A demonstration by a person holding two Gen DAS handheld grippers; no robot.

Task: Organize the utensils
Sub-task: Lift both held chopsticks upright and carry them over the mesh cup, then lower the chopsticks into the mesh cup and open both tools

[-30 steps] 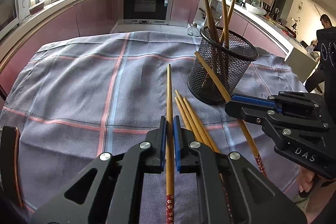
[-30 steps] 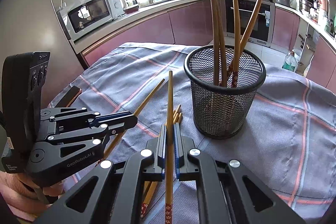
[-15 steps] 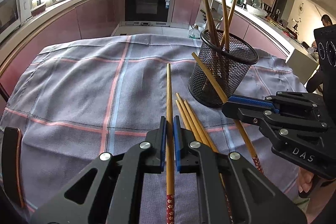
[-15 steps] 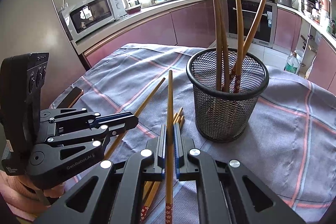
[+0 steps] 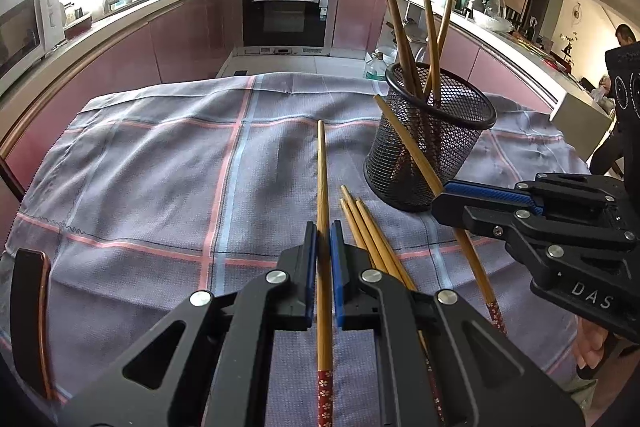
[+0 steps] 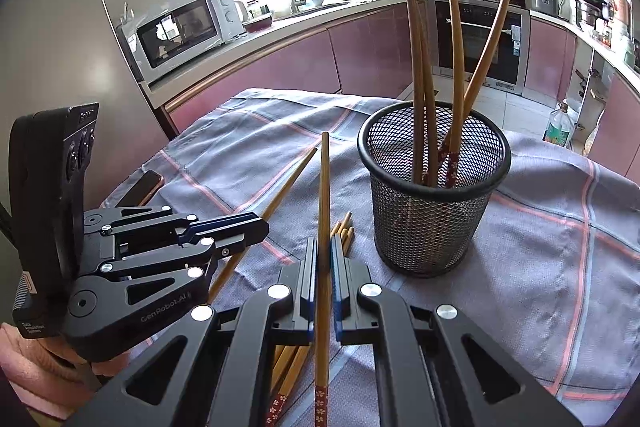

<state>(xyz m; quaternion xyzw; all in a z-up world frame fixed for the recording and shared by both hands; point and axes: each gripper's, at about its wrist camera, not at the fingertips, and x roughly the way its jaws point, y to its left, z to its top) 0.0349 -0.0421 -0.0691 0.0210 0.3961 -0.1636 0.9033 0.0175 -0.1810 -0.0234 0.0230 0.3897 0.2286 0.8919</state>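
Left gripper [image 5: 324, 239] clamped narrow on one bamboo chopstick [image 5: 322, 187], stick running fwd between the blue pads [image 5: 337, 267], plain tip out front over the cloth, red flower-print end trailing back under the camera; same gripper seen from the right wrist view at lower left, pink-sleeved hand [image 6: 36, 359] beneath it. Right gripper [image 6: 324, 247] likewise pinched tight on a 2nd chopstick [image 6: 323, 195], tip raised and aimed fwd-left of the basket, patterned end at the bottom edge; in the left wrist view, sits at far right w/ its stick slanting up across the basket's front. Black mesh basket [image 6: 432, 227] upright on the checked tablecloth [image 5: 160, 187], towards the right side, holding four darker chopsticks [image 6: 418, 67] leaning apart, patterned ends down. Three loose chopsticks [image 5: 368, 231] lying side by side on the cloth just right of the left gripper, near the basket's base, partly hidden by the gripper body. Dark phone-like slab [image 6: 142, 189] w/ coppery edge at the cloth's left edge. Background: microwave [image 6: 188, 27] on the counter, built-in oven [image 5: 288, 13] at the far end of the kitchen, person [image 5: 622, 35] far right, only partly visible.
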